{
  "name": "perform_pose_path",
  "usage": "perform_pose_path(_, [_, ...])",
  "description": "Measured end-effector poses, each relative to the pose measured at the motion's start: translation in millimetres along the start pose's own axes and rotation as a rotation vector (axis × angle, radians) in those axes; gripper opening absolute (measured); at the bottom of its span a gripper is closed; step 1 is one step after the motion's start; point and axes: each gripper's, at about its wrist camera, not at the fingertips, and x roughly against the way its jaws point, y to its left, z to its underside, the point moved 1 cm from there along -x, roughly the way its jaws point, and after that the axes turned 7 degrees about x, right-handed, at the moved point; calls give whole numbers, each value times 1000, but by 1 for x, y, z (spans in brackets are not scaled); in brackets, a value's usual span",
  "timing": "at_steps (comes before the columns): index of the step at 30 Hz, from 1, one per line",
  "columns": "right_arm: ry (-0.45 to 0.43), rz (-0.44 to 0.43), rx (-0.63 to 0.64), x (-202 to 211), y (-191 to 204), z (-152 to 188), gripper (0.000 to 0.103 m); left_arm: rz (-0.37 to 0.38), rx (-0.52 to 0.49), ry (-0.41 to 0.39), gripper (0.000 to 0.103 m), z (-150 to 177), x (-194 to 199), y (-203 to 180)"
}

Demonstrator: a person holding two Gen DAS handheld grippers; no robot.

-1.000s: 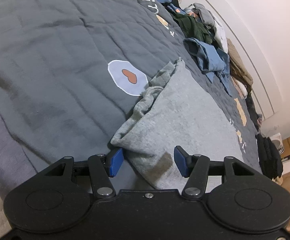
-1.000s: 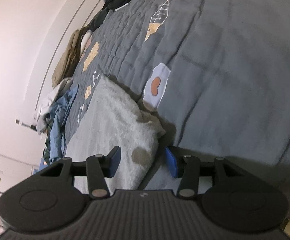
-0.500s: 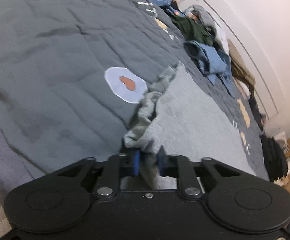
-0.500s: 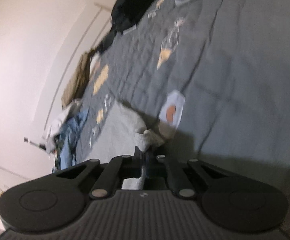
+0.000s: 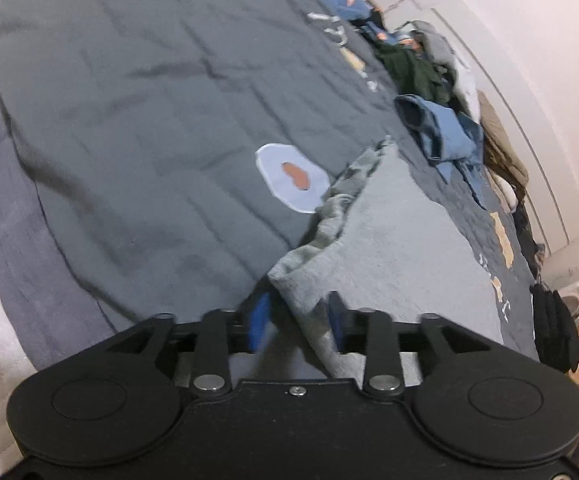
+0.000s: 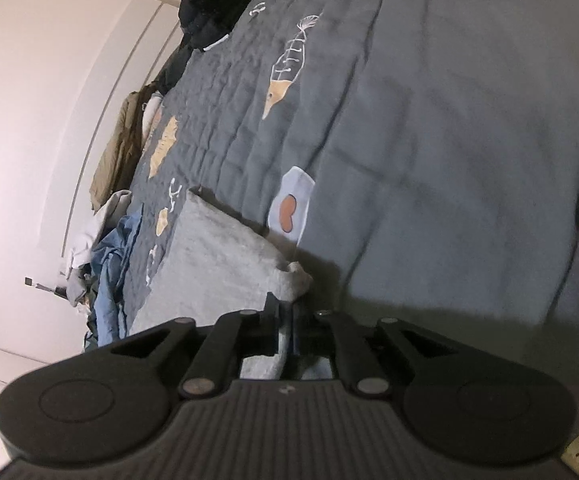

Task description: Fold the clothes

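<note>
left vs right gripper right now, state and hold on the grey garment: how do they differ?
Left gripper: jaws apart, blue pads either side of the grey garment edge, not clamping it. Right gripper: jaws closed, pinching a corner of the grey garment. Shared: both sit at the garment's near edge, above the grey quilt.

One grey garment [image 5: 393,240], one grey quilt [image 5: 149,120], two hand-held grippers (one per view), one clothes pile [image 5: 441,92]

Grey fleece garment [image 5: 389,248] lies mostly flat on the bed, lower centre-right of left view, left edge bunched; near corners lifted at both frames' bottom centre.
</note>
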Motion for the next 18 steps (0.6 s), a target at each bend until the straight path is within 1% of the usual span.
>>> perform_pose_path(1, [10,6,-3,-1,-1,0,8,13,5,-1,53,2,2,0])
perform_pose_path(3, [17,12,-6,2,0,3,12,39,16,-4,53,6,5,-1])
perform_pose_path(4, [16,14,-7,5,1,5,17,41,15,10,53,7,3,-2])
perform_pose_path(5, [16,16,-7,7,2,8,27,38,15,21,53,9,0,-2])
perform_pose_path(6, [15,18,-8,9,3,10,32,35,14,32,53,12,-3,-3])
perform_pose_path(7, [16,17,-7,11,5,11,40,33,13,43,53,14,-6,-3])
perform_pose_path(9, [24,7,5,8,6,11,43,37,9,32,53,14,-10,-5])
perform_pose_path(11, [26,23,8,2,5,11,46,42,6,18,53,14,-14,-6])
perform_pose_path(15, [24,44,-18,-10,1,12,46,54,50,0,53,8,-22,-3])
perform_pose_path(18, [17,25,-19,-12,3,13,47,56,42,-8,53,7,-25,-4])
